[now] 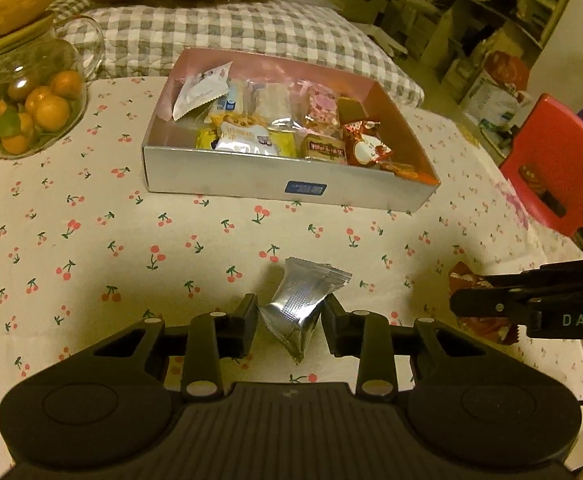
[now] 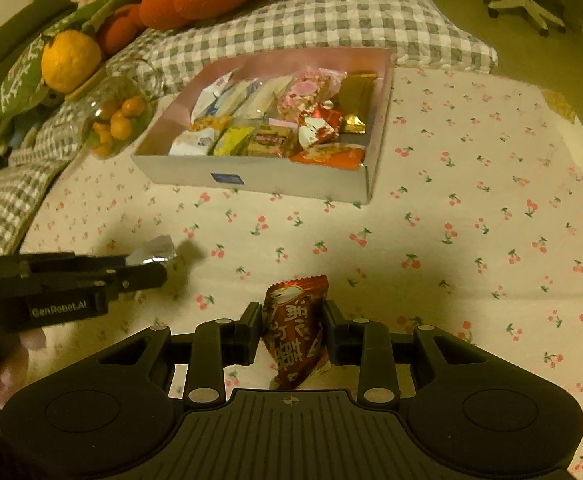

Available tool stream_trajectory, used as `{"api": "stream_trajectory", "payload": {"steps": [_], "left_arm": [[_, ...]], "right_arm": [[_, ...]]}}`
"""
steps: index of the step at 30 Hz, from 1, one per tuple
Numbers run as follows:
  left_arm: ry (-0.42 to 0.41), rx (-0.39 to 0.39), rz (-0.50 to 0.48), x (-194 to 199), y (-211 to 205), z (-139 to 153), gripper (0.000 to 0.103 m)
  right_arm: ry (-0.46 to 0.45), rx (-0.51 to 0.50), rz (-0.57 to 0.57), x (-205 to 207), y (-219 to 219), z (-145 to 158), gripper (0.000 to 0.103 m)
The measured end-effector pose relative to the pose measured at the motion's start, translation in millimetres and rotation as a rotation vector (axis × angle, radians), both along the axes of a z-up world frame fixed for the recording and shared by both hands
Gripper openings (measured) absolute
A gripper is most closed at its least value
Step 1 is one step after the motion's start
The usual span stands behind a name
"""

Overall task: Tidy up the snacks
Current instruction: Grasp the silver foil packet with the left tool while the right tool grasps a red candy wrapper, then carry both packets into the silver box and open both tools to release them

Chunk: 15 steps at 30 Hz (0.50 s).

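Showing only rightward: red snack [image 2: 296,334] print.

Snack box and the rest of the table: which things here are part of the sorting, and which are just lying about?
Part of the job:
- snack box, already holding wrapped snacks
- silver packet in the left claw
- red packet in the right claw

Just lying about:
- glass jar of small oranges
- big yellow citrus
- checked cushion
- red chair

red chair [image 1: 557,168] cut by edge, box label [image 1: 305,188] unreadable
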<state>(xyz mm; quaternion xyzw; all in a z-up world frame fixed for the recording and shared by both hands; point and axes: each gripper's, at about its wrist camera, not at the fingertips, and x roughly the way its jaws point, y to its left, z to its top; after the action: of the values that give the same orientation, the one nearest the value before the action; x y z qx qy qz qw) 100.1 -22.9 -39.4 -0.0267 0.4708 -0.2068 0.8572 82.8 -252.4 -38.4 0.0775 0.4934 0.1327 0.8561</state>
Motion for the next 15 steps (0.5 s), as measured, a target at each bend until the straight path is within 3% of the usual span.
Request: {"api": "stream_trajectory", "payload": {"steps": [5,15], "left_arm": [[-0.001,-0.016,0.014,1,-1,6,0.023],[-0.017,-0.063,0.045,9,-3,18,0.022]], "right_arm": [[-0.005,0.024,-0.019,7,9,7,0.031],[-0.024,0.072,-0.071,22,17,20,0.031]]}}
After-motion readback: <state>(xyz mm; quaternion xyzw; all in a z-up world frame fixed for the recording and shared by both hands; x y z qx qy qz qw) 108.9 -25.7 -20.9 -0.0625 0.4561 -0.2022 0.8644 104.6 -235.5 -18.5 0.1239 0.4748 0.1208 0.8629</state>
